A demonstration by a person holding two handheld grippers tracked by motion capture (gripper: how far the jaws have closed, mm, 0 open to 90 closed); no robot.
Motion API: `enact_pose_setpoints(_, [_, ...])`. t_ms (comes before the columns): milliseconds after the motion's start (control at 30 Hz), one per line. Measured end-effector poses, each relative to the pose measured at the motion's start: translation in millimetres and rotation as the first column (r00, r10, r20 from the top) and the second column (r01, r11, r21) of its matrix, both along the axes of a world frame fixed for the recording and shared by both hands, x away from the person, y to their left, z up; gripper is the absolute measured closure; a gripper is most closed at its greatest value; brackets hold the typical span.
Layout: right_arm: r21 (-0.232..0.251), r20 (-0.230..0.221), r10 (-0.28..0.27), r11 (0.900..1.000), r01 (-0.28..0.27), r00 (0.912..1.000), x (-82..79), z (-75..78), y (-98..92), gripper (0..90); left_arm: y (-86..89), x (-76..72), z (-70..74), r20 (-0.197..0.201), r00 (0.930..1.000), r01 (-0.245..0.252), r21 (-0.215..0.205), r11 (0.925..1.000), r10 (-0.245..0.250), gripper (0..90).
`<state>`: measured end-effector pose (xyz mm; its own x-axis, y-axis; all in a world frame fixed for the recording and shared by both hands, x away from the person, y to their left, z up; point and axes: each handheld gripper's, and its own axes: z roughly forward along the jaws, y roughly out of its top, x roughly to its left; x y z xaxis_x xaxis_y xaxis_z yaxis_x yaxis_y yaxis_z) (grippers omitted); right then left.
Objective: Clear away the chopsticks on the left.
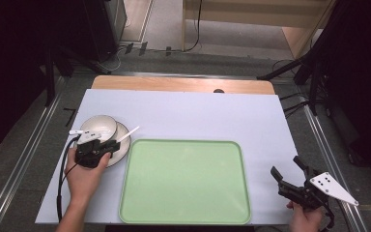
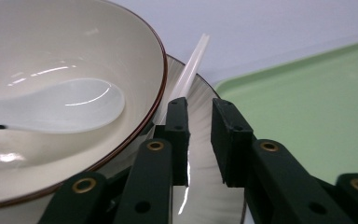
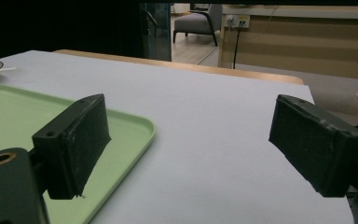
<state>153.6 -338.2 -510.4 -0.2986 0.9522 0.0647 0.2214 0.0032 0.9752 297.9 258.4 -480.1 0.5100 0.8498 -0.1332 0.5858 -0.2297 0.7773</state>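
a white-covered table (image 1: 183, 111) is seen from above, with a pale green tray (image 1: 186, 181) lying at its near middle. at about 9 o'clock from the tray, a cream bowl (image 1: 99, 126) with a dark rim is stacked on a striped plate (image 1: 121, 145), the plate's edge lying just beside the tray's left rim. a white spoon (image 2: 56, 105) is laid inside the bowl, its scoop resting on the inner wall and its handle running out over the bowl's 9 o'clock side. a thin white chopstick (image 1: 128, 134) is propped on the plate, just beside the bowl's rim, its free end pointing toward 2 o'clock. the left gripper (image 1: 107, 144) is held by the left hand (image 1: 82, 176) at the 6 o'clock side of the plate. in the left gripper view its jaws are parted by a narrow gap above the plate surface, with nothing between the pads; the near end of the chopstick passes behind the tip of the left-hand jaw, and whether it is touched cannot be told. the right gripper (image 1: 290, 176) is held by the right hand (image 1: 305, 217) at the table's near right corner, at about 3 o'clock from the tray and well apart from the bowl. its jaws are spread wide, with bare table surface between them and the tray's corner behind the left-hand jaw.
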Motion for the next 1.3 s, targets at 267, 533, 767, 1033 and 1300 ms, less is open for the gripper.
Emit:
enact_pose_setpoints(267, [-0.006,-0.001,0.004,1.000,-0.004,1.0000,-0.1,0.6,1.0,12.4,38.6,-14.3,19.2,0.002,0.9904,0.138,-0.009,0.9904,-0.138,62.0])
enact_pose_setpoints(533, [-0.011,-0.004,0.000,1.000,0.000,1.0000,0.3,0.3,1.2,12.3,53.0,-12.6,16.9,-0.050,0.9914,0.122,0.038,0.9917,-0.120,69.7])
enact_pose_setpoints(767, [-0.018,-0.006,0.002,1.000,-0.002,1.0000,0.4,-0.1,1.6,12.4,50.0,-8.4,9.7,-0.094,0.9887,0.125,0.083,0.9887,-0.117,73.4])
enact_pose_setpoints(1033, [-0.019,-0.005,0.001,1.000,-0.001,1.0000,0.3,-0.1,1.5,12.4,46.2,-6.9,5.1,-0.117,0.9857,0.135,0.112,0.9846,-0.122,73.8])
enact_pose_setpoints(1300, [-0.019,-0.006,-0.001,1.000,0.001,1.0000,0.7,-0.3,1.0,12.4,40.3,-6.0,1.7,-0.141,0.9806,0.153,0.118,0.9811,-0.136,73.4])
